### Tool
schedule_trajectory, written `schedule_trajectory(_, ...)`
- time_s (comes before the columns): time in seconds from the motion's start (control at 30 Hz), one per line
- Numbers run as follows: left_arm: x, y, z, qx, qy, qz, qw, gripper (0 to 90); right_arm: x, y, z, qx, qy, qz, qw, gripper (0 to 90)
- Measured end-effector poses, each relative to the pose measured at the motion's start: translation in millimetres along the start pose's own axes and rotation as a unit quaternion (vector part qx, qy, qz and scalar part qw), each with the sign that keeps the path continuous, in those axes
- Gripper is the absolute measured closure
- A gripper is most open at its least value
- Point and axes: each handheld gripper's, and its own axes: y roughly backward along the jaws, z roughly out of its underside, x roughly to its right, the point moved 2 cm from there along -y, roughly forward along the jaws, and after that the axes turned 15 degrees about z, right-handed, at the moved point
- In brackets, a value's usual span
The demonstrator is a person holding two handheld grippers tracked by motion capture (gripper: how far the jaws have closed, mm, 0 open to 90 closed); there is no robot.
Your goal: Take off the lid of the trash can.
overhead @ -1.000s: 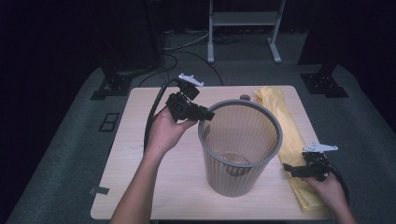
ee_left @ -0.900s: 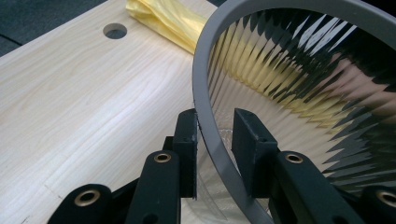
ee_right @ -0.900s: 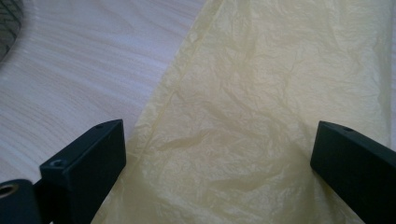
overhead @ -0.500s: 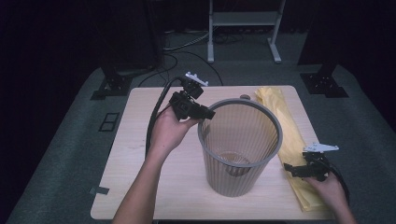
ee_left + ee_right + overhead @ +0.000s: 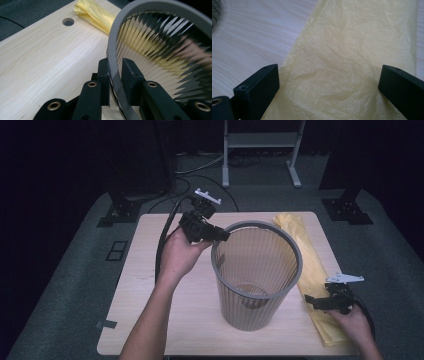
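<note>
Grey ribbed plastic wastebasket (image 5: 256, 280) stands upright mid-bench, slightly right of centre, open mouth up. Left hand-held gripper (image 5: 222, 236) sits at the basket's upper-left rim; in the left gripper view its jaws straddle the rim (image 5: 115, 75), one outside, one inside, and have just been closing onto it, the outer pad touching the rim, a thin gap at the inner one. Something pale lies at the basket's bottom, too dim to identify.

Crumpled yellow plastic bag (image 5: 312, 270) lies flat along the right side of the light wooden bench (image 5: 150, 310), just beside and partly behind the basket. Right hand-held gripper (image 5: 307, 301) rests low over the bag's near end, jaws spread wide with the film (image 5: 352, 62) between them, not pinched.

Round hole (image 5: 68, 22) in the bench near the bag's far end. Black cable (image 5: 162, 245) trails off the left gripper. Beyond the bench: dark stand feet, a metal frame.
</note>
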Motion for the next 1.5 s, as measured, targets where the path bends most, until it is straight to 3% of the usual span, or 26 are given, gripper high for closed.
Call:
schedule_trajectory(0.43, 12.2, 26.0, -18.5, 0.034, 0.003, 0.019, 0.9992, 82.3, 0.9, 0.0, 0.3, 0.001, -0.001, 0.000, 1.0000, 2.3)
schedule_trajectory(0.83, 16.2, 55.9, -22.9, 0.049, 0.001, 0.010, 0.9988, 82.9, 1.0, -0.4, 0.2, 0.001, 0.000, 0.001, 1.0000, 2.3)
schedule_trajectory(1.07, 11.6, 78.4, -18.5, 0.060, 0.009, -0.008, 0.9981, 82.9, 0.6, -0.5, 0.0, 0.001, -0.003, 0.003, 1.0000, 2.2)
schedule_trajectory(1.2, 2.9, 99.4, -10.2, 0.071, 0.021, -0.026, 0.9970, 82.9, 0.5, -0.6, -0.1, 0.001, -0.003, 0.003, 1.0000, 2.3)
schedule_trajectory(1.4, -10.4, 120.5, -1.0, 0.083, 0.041, -0.049, 0.9946, 82.9, 0.3, -0.8, -0.3, 0.000, -0.001, 0.004, 1.0000, 2.2)
schedule_trajectory(1.5, -22.6, 137.7, 8.3, 0.091, 0.058, -0.069, 0.9917, 82.9, 0.3, -0.9, -0.3, 0.000, -0.002, 0.004, 1.0000, 2.2)
